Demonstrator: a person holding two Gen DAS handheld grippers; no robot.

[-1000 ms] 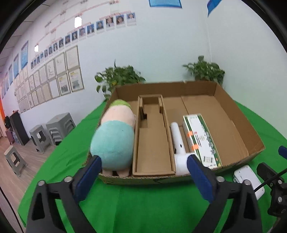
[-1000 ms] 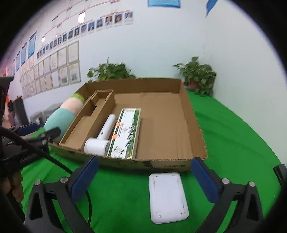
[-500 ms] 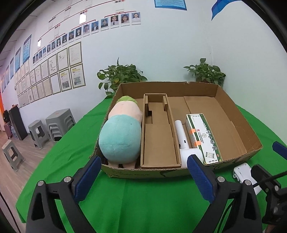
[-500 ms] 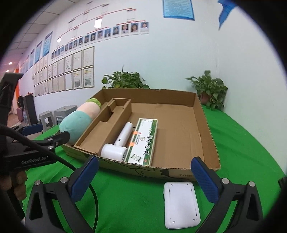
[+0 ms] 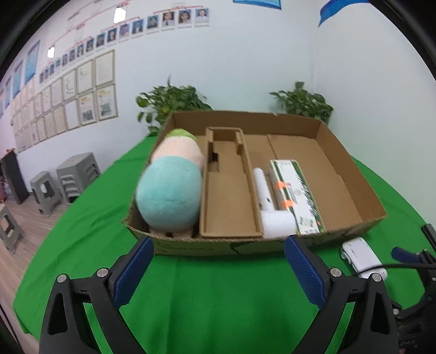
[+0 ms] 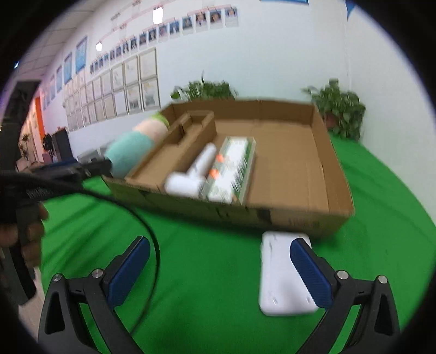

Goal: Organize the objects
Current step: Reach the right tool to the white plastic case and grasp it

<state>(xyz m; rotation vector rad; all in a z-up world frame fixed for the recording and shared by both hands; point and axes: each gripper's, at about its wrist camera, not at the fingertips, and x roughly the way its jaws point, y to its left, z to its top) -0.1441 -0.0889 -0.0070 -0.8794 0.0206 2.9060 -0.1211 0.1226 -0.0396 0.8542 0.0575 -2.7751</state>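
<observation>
Green cloth covers the desk [image 5: 218,294] where your left gripper [image 5: 216,268] and right gripper [image 6: 219,268] hover, fingers spread wide, holding nothing. Your right fingers [image 6: 310,272] overlap the white power bank [image 6: 283,275], lying just outside the cardboard box [image 6: 321,163].

No text or label is sharp enough to read.

Office-like room, framed certificates [image 5: 87,89], staff photos [image 5: 169,18], stacked stools [image 5: 77,174]
</observation>
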